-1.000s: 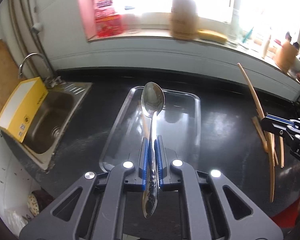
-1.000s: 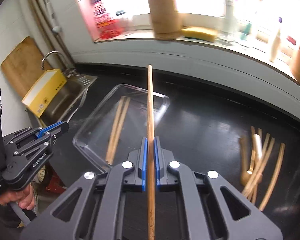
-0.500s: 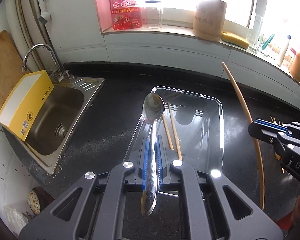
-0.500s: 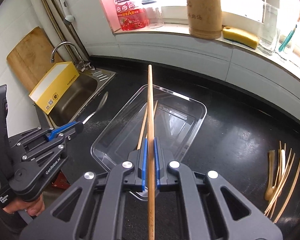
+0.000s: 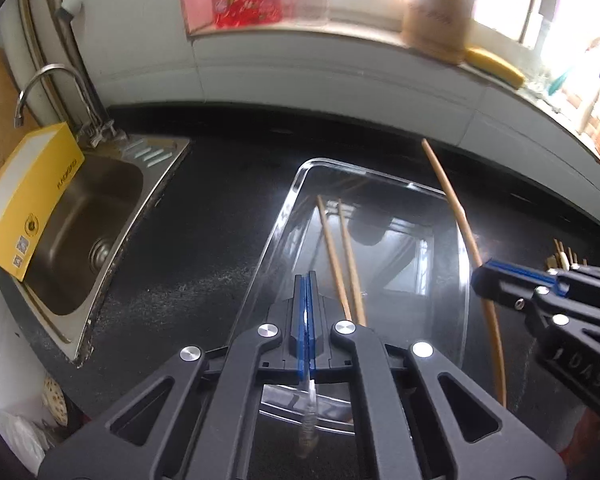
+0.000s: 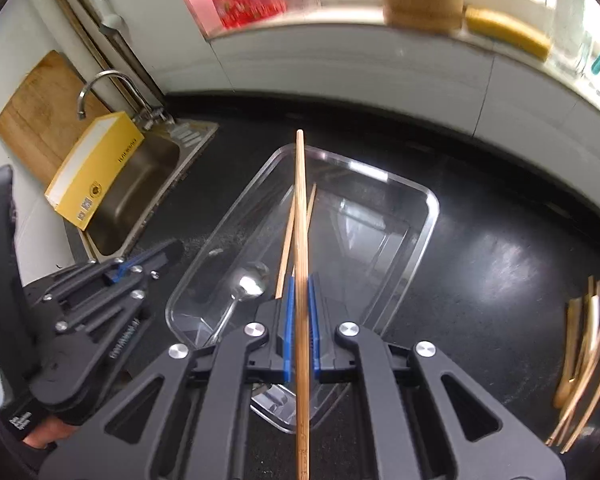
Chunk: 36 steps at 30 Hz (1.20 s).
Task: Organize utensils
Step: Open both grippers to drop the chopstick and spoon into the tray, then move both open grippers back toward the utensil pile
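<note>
Since a second ago our spoon (image 6: 242,298) has left the left gripper (image 5: 306,280) and now lies in the clear tray (image 6: 428,216), bowl up, beside two chopsticks (image 5: 342,256). Left of the tray sits the sink (image 5: 80,216) with a yellow box (image 5: 28,200). Our left jaws are closed on nothing. Our right gripper (image 6: 300,284) pinches one chopstick (image 6: 301,208) above the tray. More utensils (image 6: 584,344) lie far right.
</note>
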Tool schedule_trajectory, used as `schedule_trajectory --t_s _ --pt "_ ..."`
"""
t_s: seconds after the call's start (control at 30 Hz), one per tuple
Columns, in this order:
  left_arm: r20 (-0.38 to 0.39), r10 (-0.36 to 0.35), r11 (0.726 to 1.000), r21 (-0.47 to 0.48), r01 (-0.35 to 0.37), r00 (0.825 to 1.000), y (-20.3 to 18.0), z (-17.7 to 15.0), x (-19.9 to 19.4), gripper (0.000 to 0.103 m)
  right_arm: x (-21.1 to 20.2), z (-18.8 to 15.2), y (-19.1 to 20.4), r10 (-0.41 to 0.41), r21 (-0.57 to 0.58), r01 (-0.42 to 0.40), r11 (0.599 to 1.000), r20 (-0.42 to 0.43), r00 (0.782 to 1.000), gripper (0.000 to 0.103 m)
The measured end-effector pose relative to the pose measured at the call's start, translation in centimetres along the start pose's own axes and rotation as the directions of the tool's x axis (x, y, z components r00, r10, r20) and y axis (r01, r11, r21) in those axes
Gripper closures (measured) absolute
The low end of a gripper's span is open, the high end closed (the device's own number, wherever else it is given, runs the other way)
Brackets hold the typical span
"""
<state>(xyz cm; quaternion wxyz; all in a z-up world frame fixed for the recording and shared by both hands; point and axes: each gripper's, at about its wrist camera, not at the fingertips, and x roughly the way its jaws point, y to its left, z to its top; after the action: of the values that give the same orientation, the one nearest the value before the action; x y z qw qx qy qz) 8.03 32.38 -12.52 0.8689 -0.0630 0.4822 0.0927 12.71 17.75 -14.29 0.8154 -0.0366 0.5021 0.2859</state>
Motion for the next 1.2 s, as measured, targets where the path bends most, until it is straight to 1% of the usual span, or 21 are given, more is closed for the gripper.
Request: schedule_trajectory --t_s 0.1,0.2,0.23,0.27,0.3,0.33,0.37,0.4,0.43,0.47,0.5,0.53,0.67,0.9,1.1,1.2 --pt "-0.039 -0.013 1.0 -0.006 0.013 0.999 0.4 0.2 1.7 0.102 2.5 0.5 -0.8 0.022 0.038 -0.02 0.999 -0.053 0.998 0.095" --pt "-0.065 -0.037 0.999 -0.027 0.035 0.997 0.9 0.4 3.2 0.102 4.1 1.4 -1.2 0.031 0.051 -0.028 0.998 -0.074 0.997 0.095" --pt "-0.07 -0.048 0.998 -0.035 0.046 0.996 1.1 0.6 3.5 0.101 4.6 1.7 -1.3 0.033 0.054 -0.028 0.998 -0.078 0.996 0.095" --pt "-0.069 -0.062 0.997 -0.052 0.059 0.996 1.4 0.8 3.8 0.097 5.1 2.1 -1.5 0.039 0.061 -0.034 0.998 -0.079 0.996 0.095" --pt "-0.076 -0.06 0.997 -0.061 0.055 0.995 1.7 0.9 4.1 0.094 5.5 2.5 -1.7 0.047 0.066 -0.042 0.997 -0.085 0.995 0.095" --pt "-0.083 -0.06 0.996 -0.068 0.054 0.995 1.9 1.0 4.4 0.076 6.1 2.9 -1.8 0.039 0.069 -0.032 0.997 -0.101 0.994 0.094" --pt "-0.085 -0.062 0.996 -0.076 0.055 0.994 2.1 1.1 4.6 0.034 6.6 3.1 -2.0 0.031 0.073 -0.022 0.997 -0.126 0.992 0.086" --pt "-0.082 -0.059 0.995 -0.089 0.052 0.995 2.5 1.3 4.6 0.013 7.2 3.3 -2.3 0.018 0.08 -0.007 0.997 -0.15 0.989 0.048" --pt "-0.061 -0.041 0.993 -0.109 0.034 0.997 2.9 1.3 4.4 0.008 7.2 3.4 -2.7 -0.016 0.085 0.029 0.996 -0.145 0.989 0.02" --pt "-0.037 -0.045 0.991 -0.128 0.039 0.998 3.3 1.3 4.0 0.008 6.8 3.5 -3.3 -0.035 0.094 0.047 0.994 -0.123 0.992 0.019" --pt "-0.034 -0.062 0.99 -0.129 0.057 0.998 3.6 1.5 3.8 0.008 6.4 3.7 -3.7 -0.031 0.084 0.039 0.996 -0.096 0.995 0.019" --pt "-0.039 -0.059 0.991 -0.126 0.054 0.997 3.7 1.6 3.8 0.008 6.1 3.9 -3.9 -0.031 0.076 0.037 0.996 -0.086 0.996 0.019" --pt "-0.046 -0.063 0.988 -0.147 0.056 0.997 4.4 1.6 3.3 0.008 5.6 4.4 -4.6 -0.027 0.067 0.033 0.997 -0.078 0.997 0.019" --pt "-0.014 -0.046 0.991 -0.123 0.044 0.999 4.2 1.7 1.8 0.008 4.7 4.7 -3.8 -0.019 0.045 0.021 0.999 -0.052 0.998 0.019" --pt "0.021 -0.037 0.995 -0.096 0.039 0.999 3.6 1.3 -0.1 0.008 1.7 4.3 -3.7 -0.04 0.041 0.04 0.998 -0.002 0.999 0.019" --pt "0.028 -0.029 0.997 -0.07 0.031 0.999 2.5 1.0 -1.2 0.008 -1.1 3.2 -4.6 -0.079 0.061 0.077 0.995 0.033 0.996 0.019"
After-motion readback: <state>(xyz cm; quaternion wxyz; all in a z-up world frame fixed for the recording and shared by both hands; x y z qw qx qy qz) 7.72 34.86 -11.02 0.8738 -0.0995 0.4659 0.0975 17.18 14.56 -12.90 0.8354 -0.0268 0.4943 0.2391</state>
